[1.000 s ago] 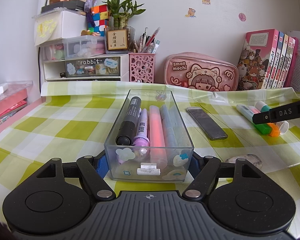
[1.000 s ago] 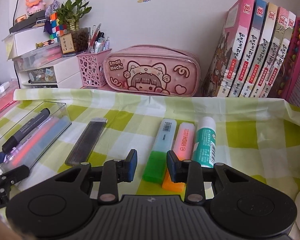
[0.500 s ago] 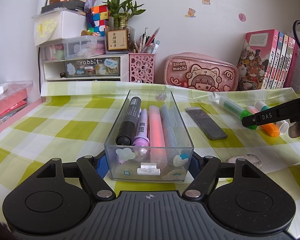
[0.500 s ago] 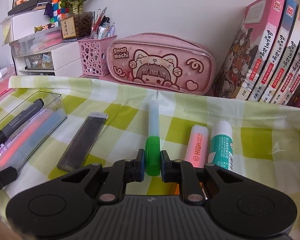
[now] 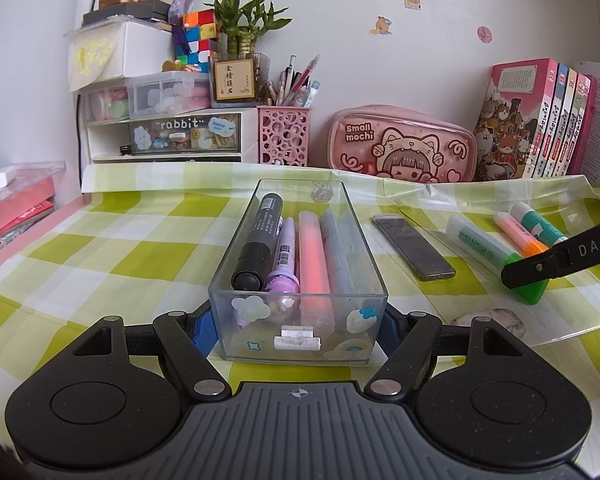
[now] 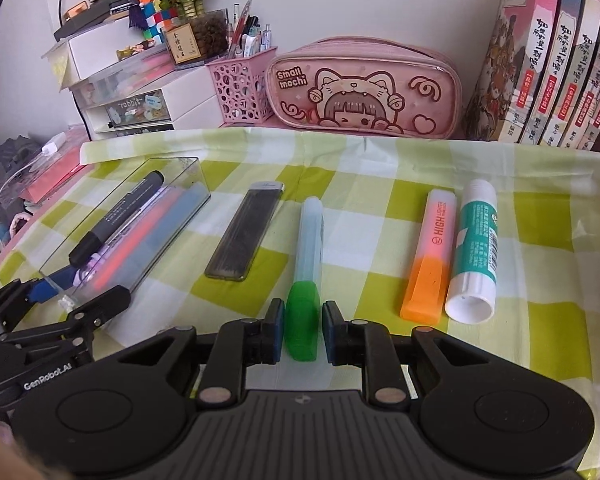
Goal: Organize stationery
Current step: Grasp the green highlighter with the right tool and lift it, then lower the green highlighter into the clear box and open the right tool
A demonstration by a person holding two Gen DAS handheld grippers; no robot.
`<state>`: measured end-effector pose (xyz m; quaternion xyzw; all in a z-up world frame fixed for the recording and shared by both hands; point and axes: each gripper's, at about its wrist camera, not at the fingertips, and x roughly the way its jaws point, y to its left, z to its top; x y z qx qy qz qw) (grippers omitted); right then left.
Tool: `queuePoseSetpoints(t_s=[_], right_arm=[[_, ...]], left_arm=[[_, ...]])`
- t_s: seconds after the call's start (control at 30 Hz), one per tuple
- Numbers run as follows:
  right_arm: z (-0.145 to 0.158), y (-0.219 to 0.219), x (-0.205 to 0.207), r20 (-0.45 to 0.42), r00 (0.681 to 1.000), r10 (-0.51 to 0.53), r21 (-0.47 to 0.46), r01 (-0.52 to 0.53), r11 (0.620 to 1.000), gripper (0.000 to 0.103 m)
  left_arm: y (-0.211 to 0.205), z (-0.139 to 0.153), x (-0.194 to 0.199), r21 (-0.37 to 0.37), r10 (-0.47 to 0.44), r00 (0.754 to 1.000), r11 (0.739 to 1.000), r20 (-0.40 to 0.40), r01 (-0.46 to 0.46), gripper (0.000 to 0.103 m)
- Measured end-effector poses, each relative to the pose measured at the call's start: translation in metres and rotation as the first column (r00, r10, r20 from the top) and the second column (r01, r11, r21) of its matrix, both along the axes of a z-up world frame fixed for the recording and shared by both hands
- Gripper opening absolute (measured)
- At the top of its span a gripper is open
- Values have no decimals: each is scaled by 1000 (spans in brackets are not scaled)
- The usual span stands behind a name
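Green-capped pale highlighter [image 6: 307, 276] lies between your right tool's [image 6: 302, 332] parted pads, ungripped; your left tool [image 5: 296, 330] clamps the clear plastic pen box [image 5: 300, 280].

Both my wrist cams sit low over the checked tablecloth [image 5: 100, 248], facing the back wall. Left cam is close behind the clear box [image 5: 298, 280], looking straight along it. Right cam is close behind the green highlighter [image 6: 306, 280]. Shared: clear box [image 6: 124, 220], pink pencil case [image 5: 400, 148], books [image 6: 560, 60].
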<state>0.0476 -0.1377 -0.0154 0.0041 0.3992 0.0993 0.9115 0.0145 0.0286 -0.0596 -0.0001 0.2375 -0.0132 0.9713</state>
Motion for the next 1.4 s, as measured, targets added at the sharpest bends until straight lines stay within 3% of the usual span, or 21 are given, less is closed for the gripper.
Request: queuePoseSetpoints(t_s=[0.43, 0.53, 0.7, 0.97, 1.17, 1.4], right_arm=[[1, -1, 43, -57, 998, -17, 41, 20, 999, 38], [1, -4, 47, -67, 997, -36, 50, 40, 998, 33], [2, -4, 47, -85, 995, -60, 71, 66, 995, 32], [11, -4, 46, -116, 989, -94, 222, 118, 968, 32], [29, 6, 45, -127, 989, -79, 389, 123, 913, 32], [39, 33, 49, -142, 989, -33, 489, 99, 867, 32]], left_arm=[[0, 0, 1, -1, 0, 1000, 1000, 1, 0, 73], [0, 0, 1, -2, 0, 1000, 1000, 1, 0, 73], [0, 0, 1, -4, -1, 1000, 1000, 2, 1, 73], [0, 1, 1, -5, -2, 1000, 1000, 2, 2, 73], [0, 0, 1, -4, -3, 1000, 1000, 2, 3, 73], [0, 0, 1, -5, -3, 1000, 1000, 2, 3, 73]])
